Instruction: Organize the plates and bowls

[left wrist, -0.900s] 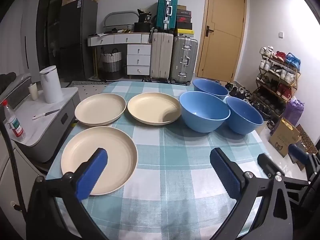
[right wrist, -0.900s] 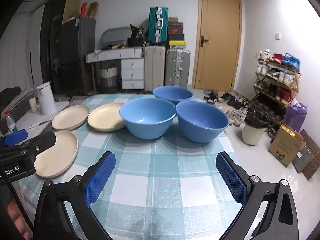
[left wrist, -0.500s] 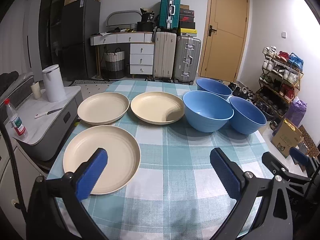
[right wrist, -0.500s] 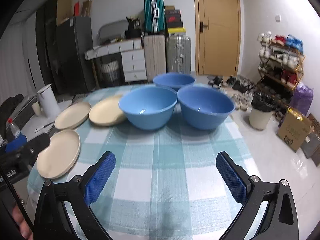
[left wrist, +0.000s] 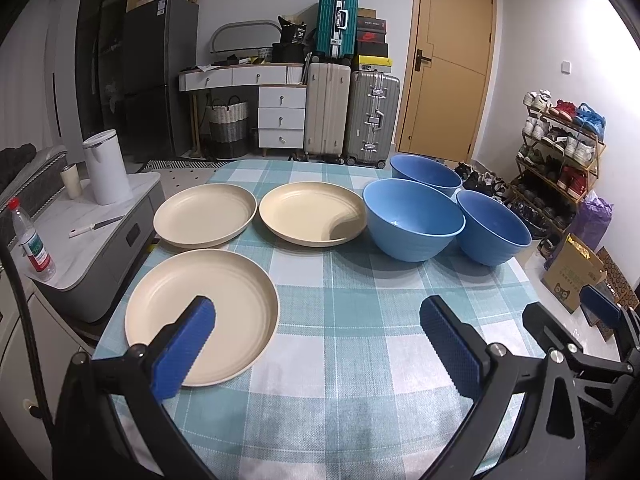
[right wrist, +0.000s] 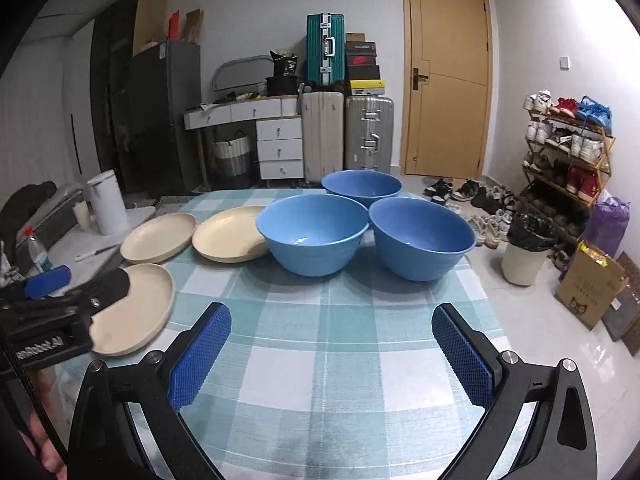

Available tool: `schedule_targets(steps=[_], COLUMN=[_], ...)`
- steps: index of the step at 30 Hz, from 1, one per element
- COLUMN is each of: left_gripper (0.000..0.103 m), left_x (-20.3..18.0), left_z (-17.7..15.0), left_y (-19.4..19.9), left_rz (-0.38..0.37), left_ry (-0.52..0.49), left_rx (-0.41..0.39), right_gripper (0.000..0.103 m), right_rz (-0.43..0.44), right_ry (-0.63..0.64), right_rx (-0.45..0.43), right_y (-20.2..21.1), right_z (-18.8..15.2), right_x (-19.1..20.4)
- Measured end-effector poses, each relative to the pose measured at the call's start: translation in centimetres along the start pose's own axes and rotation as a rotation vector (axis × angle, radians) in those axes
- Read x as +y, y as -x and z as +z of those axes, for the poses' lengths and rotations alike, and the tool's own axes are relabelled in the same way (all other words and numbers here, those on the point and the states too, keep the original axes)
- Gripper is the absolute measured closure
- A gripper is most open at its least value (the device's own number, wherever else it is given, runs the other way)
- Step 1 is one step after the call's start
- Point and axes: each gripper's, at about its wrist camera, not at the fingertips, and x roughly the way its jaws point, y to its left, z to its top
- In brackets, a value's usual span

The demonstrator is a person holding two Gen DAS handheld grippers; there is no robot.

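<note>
I am holding my left gripper wide open over the table, and it is gripping nothing. My right gripper is wide open and empty too. Since a moment ago the plates and bowls are looking a bit farther off and lower, so I am lifting and tipping my hands, not grabbing yet. Nothing is stacked. The near plate is lying just under my left finger, with two more plates behind it. The three bowls are sitting close together, farther back. I think stacking is only starting.
</note>
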Motion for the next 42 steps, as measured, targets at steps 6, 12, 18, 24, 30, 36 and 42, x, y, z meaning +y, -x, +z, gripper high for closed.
schedule_targets(steps=[6, 12, 18, 24, 30, 36, 42], left_gripper=[0.0, 0.0, 0.0, 0.0, 0.0, 0.0, 0.0], left_x=[0.0, 0.1, 0.3, 0.3, 0.3, 0.3, 0.8], left_z=[-0.2, -0.3, -0.4, -0.5, -0.6, -0.5, -0.1], left_y=[0.1, 0.1, 0.2, 0.2, 0.2, 0.0, 0.4], left_rz=[-0.006, -0.014, -0.006, -0.013, -0.014, -0.011, -0.019], left_ry=[0.007, 0.022, 0.019, 0.023, 0.029, 0.028, 0.042], left_rx=[-0.012, -0.035, -0.046, -0.045, -0.028, -0.002, 0.015], right_gripper=[0.001, 0.001, 0.001, 0.001, 0.001, 0.001, 0.001], right_rz=[0.017, 0.031, 0.011, -0.004, 0.002, 0.006, 0.043], right_ry=[0.013, 0.021, 0.018, 0.008, 0.012, 0.019, 0.042], right_rx=[-0.025, -0.044, -0.05, -0.029, -0.032, -0.024, -0.042], right_y=[0.7, 1.4, 1.7, 1.2, 1.2, 1.1, 2.3], right_z=[0.0, 0.4, 0.8, 0.7, 0.7, 0.6, 2.3], right_x=[0.4, 0.7, 0.6, 0.4, 0.5, 0.7, 1.6])
